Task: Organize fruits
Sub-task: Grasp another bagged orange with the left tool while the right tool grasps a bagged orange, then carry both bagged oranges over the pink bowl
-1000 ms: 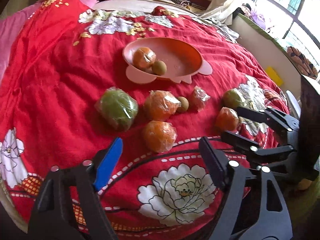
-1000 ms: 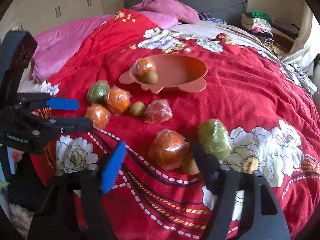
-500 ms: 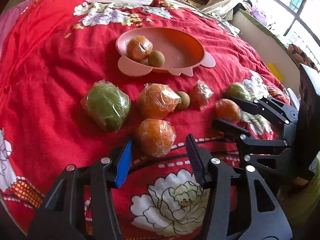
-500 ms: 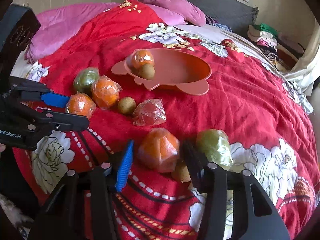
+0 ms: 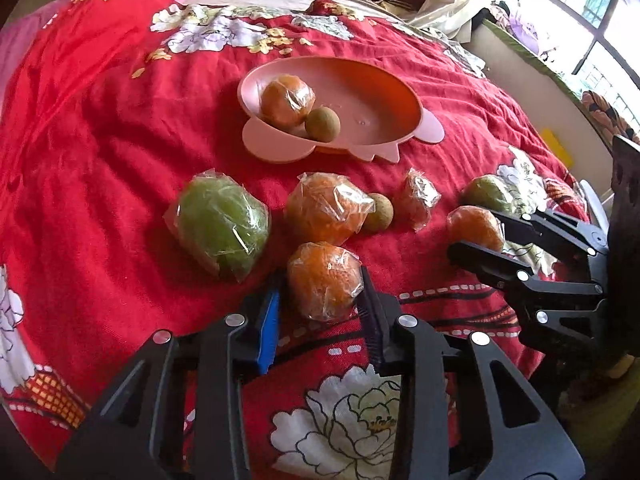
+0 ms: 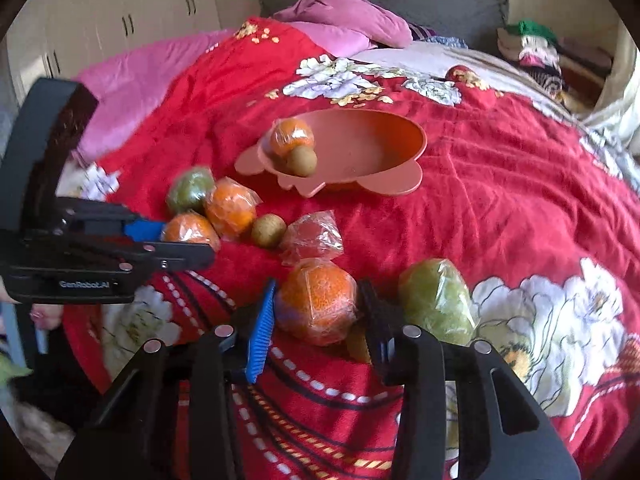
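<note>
Step in hand: a double pick-up. Your left tongs have just been closing and now pinch a wrapped orange low in the frame's centre. Your right tongs have likewise narrowed onto another wrapped orange, pads touching both its flanks. Both oranges rest on the red bedspread. Next, I judge: lift both straight up, then carry them to the pink tray at upper centre.

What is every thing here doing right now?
Left gripper: fingers just closed, pressing a wrapped orange.
Right gripper: fingers just closed, pressing a second orange.
Bowl: upright, holding a third orange and a brown fruit.
Big green fruit: wrapped, lying on the blanket.
</note>
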Tool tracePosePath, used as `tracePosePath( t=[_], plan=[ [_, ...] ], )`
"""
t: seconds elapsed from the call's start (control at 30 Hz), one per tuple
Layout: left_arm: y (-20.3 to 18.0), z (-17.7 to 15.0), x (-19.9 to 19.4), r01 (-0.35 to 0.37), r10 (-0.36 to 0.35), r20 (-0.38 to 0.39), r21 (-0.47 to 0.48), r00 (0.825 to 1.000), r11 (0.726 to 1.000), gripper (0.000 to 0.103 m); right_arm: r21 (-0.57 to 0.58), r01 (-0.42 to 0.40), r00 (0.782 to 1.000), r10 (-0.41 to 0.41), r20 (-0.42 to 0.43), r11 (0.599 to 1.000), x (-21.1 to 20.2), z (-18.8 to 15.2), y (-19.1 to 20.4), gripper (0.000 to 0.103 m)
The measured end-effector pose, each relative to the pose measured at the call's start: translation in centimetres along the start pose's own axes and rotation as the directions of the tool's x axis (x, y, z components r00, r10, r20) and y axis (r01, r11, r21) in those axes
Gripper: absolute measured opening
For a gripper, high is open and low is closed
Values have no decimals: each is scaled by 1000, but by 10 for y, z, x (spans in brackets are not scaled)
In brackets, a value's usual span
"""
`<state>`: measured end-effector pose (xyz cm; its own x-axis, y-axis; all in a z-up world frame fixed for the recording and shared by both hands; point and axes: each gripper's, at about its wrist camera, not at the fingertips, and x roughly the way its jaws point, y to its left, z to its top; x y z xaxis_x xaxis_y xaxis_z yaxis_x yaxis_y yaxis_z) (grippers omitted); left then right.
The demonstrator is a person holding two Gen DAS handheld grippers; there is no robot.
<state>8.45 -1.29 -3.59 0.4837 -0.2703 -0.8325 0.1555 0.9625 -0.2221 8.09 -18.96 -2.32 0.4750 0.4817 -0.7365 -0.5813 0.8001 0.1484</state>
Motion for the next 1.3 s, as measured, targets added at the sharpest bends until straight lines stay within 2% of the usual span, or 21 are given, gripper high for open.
tracePosePath(
  t=[0.23,0.5,1.03,1.3],
  plan=[
    [1,8,-22,20,-20,47,1,999,1000,27,25,-32,999,31,37,999,-13,8,3,39],
    [4,39,-32,20,-20,91,7,996,1000,27,37,-18,997,15,78,999,-20,24,-5,39],
    [-3,91,-15,41,-43,84,27,996,999,26,42,16,992,-20,121,999,-14,52,-19,39],
    [-2,123,4,56,-57,54,27,997,998,26,38,15,993,-19,118,999,-1,63,-21,39]
  ],
)
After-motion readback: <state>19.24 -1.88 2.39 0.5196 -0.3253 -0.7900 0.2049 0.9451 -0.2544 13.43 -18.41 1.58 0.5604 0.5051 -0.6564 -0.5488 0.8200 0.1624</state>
